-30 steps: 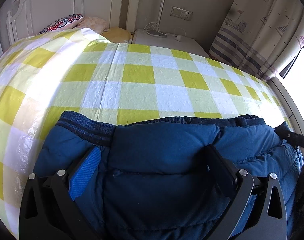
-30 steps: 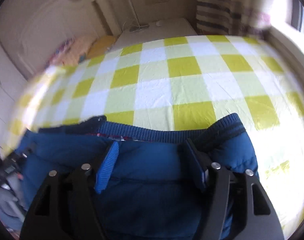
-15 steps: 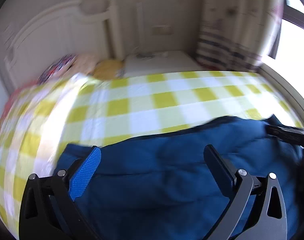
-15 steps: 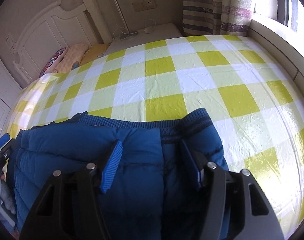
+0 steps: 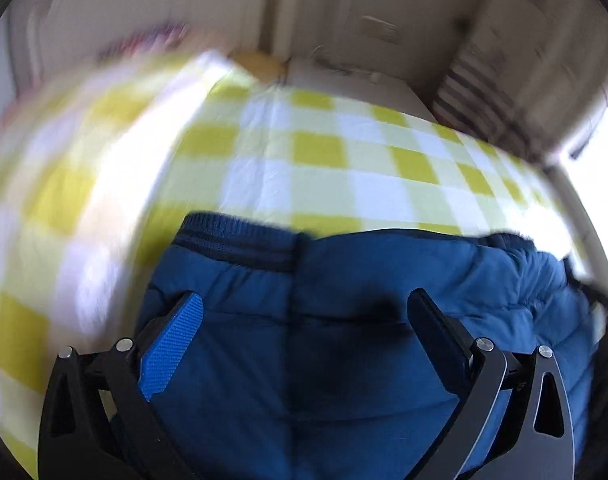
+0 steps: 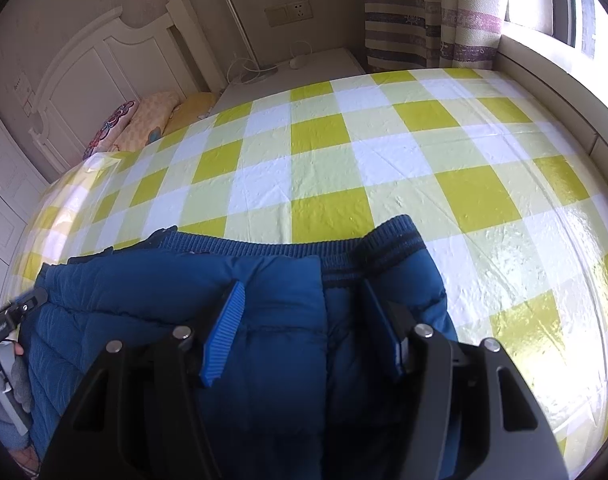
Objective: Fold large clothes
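A blue padded jacket (image 6: pixel 143 300) lies flat at the near edge of a bed under a yellow-and-white checked cover (image 6: pixel 384 160). Its ribbed knit hem (image 6: pixel 263 248) faces the headboard. My right gripper (image 6: pixel 301 286) hangs over the jacket's right part, near a folded layer's edge. Its jaws stand apart and the fabric between them lies smooth, not pinched. In the blurred left wrist view, my left gripper (image 5: pixel 304 296) is wide open above the jacket (image 5: pixel 424 264), near its left hem corner (image 5: pixel 231 240). Nothing is held between its fingers.
Pillows (image 6: pixel 143 120) lie against the white headboard (image 6: pixel 103 52). A nightstand (image 6: pixel 304 68) with a lamp pole and cable stands behind the bed. A striped curtain (image 6: pixel 424 12) and window ledge (image 6: pixel 544 64) run along the right. A gloved hand (image 6: pixel 19 376) shows at lower left.
The left wrist view swung and blurred: the left gripper pulled back, then came down over the jacket further left. The right gripper steadied and barely moved. The jacket stayed in place.
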A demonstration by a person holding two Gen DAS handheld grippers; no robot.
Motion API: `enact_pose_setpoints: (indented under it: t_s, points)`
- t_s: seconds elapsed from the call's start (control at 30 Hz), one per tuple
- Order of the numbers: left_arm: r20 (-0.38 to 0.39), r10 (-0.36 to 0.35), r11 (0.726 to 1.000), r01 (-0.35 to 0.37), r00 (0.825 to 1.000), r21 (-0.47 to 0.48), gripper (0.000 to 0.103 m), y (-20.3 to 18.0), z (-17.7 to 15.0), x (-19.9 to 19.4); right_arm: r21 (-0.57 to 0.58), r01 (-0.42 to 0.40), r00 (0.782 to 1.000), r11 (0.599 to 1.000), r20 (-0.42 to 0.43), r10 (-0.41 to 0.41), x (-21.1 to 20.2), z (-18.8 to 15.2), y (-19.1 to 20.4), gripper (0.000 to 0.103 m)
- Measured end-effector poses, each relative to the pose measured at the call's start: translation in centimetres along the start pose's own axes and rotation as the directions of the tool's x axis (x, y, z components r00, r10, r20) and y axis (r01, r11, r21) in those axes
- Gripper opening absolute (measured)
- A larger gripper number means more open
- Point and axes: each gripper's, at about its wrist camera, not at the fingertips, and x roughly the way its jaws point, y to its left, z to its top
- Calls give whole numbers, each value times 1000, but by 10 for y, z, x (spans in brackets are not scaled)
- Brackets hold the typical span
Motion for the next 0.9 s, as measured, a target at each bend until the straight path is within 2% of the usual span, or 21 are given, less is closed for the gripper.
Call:
enact_pose_setpoints:
  t_s: [0.03, 0.07, 0.13, 0.17, 0.23, 0.27, 0.33, 0.43, 0.47, 0.57, 0.6, 0.63, 0.67, 0.73, 0.8, 0.9]
  points:
    - [20, -91, 992, 93, 996, -80, 98, 18, 0, -1, 0, 1, 1000, 1000, 1, -1, 0, 0, 0, 60]
    - [40, -114, 988, 117, 993, -98, 98, 23, 0, -4, -4, 5, 1000, 1000, 2, -5, 0, 0, 1, 60]
    - [43, -74, 995, 77, 996, -65, 98, 16, -1, -4, -5, 6, 1000, 1000, -4, -6, 0, 2, -1, 61]
    - [33, -20, 1000, 21, 999, -23, 98, 6, -1, -2, -9, 11, 1000, 1000, -12, -11, 1, 3, 1, 61]
    - [30, 28, 999, -28, 999, 21, 98, -4, 0, -2, -23, 45, 998, 999, -34, -46, -5, 6, 6, 61]
    - [45, 48, 998, -50, 998, 29, 98, -7, 0, -9, -35, 76, 997, 997, -20, -77, -15, 6, 12, 61]
    - [123, 107, 993, -113, 987, 38, 98, -16, -5, -36, -97, 58, 998, 994, 44, -54, -44, 1, 34, 62]
    - [191, 86, 989, -107, 978, 102, 98, -38, -17, -71, -260, 42, 995, 965, 95, -18, -77, -21, 79, 70]
    - [211, 97, 980, -131, 973, 149, 98, -51, -26, -81, -332, 36, 995, 943, 96, -4, -84, -37, 99, 75]
    - [250, 144, 939, -212, 957, 271, 98, -87, -56, -79, -472, 11, 999, 881, 41, 9, -72, -82, 139, 77]
    - [235, 164, 927, -231, 958, 294, 98, -91, -65, -68, -504, 12, 1000, 864, 4, -11, -57, -98, 147, 77]
    - [197, 190, 918, -245, 962, 312, 99, -93, -75, -51, -527, 42, 999, 849, 14, -41, -47, -109, 150, 78]
    - [139, 217, 911, -252, 966, 326, 99, -91, -82, -28, -529, 53, 998, 847, 52, -29, -45, -115, 150, 80]
    - [125, 194, 929, -223, 973, 295, 99, -84, -79, -29, -510, 27, 1000, 860, 26, -15, -45, -112, 144, 80]
    - [120, 210, 931, -236, 970, 278, 99, -78, -75, -34, -481, -3, 1000, 877, 3, 5, -50, -107, 134, 80]
    - [175, 228, 929, -268, 958, 256, 99, -67, -86, -66, -459, 16, 999, 888, 47, 6, -74, -112, 117, 80]
